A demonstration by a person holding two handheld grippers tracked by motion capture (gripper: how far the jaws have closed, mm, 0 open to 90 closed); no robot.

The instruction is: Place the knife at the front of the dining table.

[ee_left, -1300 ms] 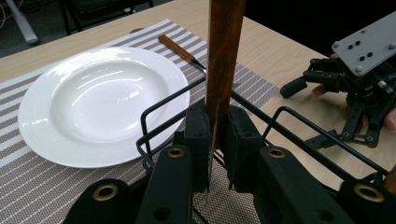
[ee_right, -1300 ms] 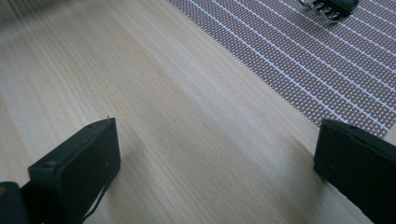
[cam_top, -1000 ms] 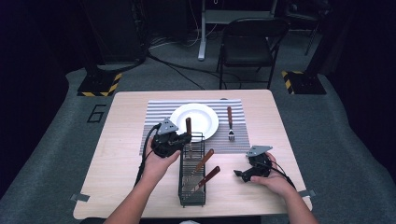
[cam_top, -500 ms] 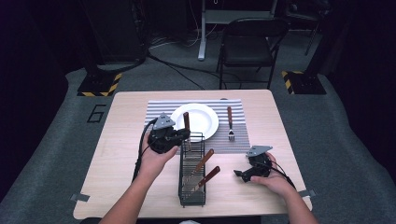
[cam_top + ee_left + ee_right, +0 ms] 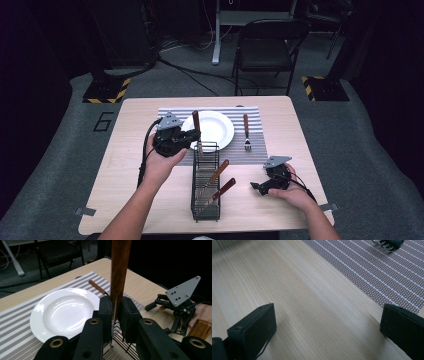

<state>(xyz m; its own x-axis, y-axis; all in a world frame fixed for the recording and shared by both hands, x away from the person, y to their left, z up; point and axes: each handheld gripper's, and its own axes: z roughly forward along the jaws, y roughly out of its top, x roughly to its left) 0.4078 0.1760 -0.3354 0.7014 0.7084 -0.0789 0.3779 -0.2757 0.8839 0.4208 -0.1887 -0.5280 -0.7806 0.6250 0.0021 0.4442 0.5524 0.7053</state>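
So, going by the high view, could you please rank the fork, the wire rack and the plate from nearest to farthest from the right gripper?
From the right gripper:
1. Wire rack, just to its left.
2. Fork, beyond it on the striped mat.
3. Plate, farther back and left.

A pale wooden table (image 5: 125, 165) with a smooth, matt grain fills the centre of the high view. On it lies a woven striped placemat (image 5: 372, 270), its mesh texture rough. At the frame's centre sits a glossy white plate (image 5: 62, 312), ceramic by its look. A black wire-metal cutlery rack (image 5: 205, 187) stands below it. The left gripper (image 5: 115, 315), matt black plastic, clamps a utensil (image 5: 120, 267) with a polished dark wood handle and thin metal blade.
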